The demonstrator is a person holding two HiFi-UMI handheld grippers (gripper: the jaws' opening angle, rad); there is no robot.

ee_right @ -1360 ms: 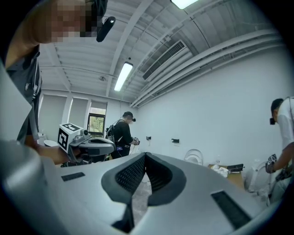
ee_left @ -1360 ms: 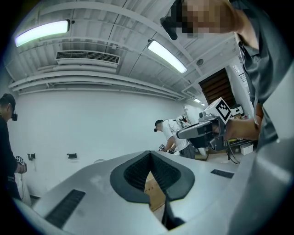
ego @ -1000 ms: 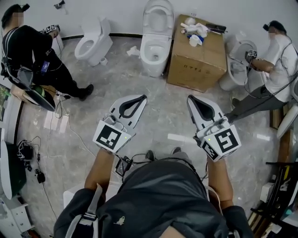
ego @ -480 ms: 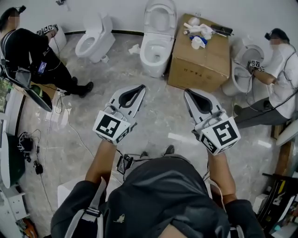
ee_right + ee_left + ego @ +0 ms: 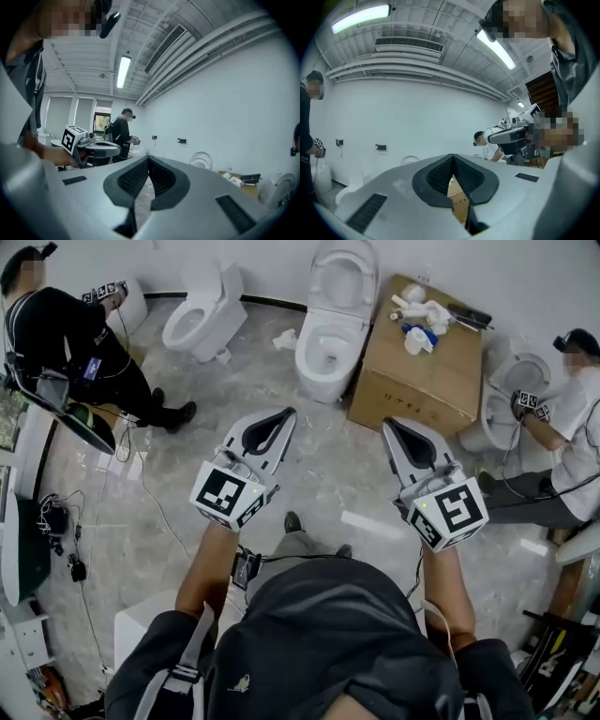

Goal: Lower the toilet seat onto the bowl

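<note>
A white toilet (image 5: 328, 348) stands against the far wall, its seat (image 5: 345, 279) raised upright over the open bowl. My left gripper (image 5: 285, 414) hovers over the floor short of the bowl, aimed toward it, shut with nothing held. My right gripper (image 5: 390, 426) is beside it to the right, also shut and holding nothing, aimed toward the cardboard box. In the left gripper view the jaw tips (image 5: 452, 157) meet and the raised seat (image 5: 410, 161) shows beyond them. The right gripper view shows closed tips (image 5: 148, 159) and the same raised seat (image 5: 202, 160).
A cardboard box (image 5: 422, 367) with rags on top stands right of the toilet. Another toilet (image 5: 202, 315) is to its left. A person in black (image 5: 84, 352) works at far left, a person in white (image 5: 577, 418) at a toilet (image 5: 506, 395) on the right. Cables (image 5: 66, 545) lie at left.
Both grippers have moved forward together toward the toilet, which now sits lower and nearer in the head view. Their jaws have stayed shut.
</note>
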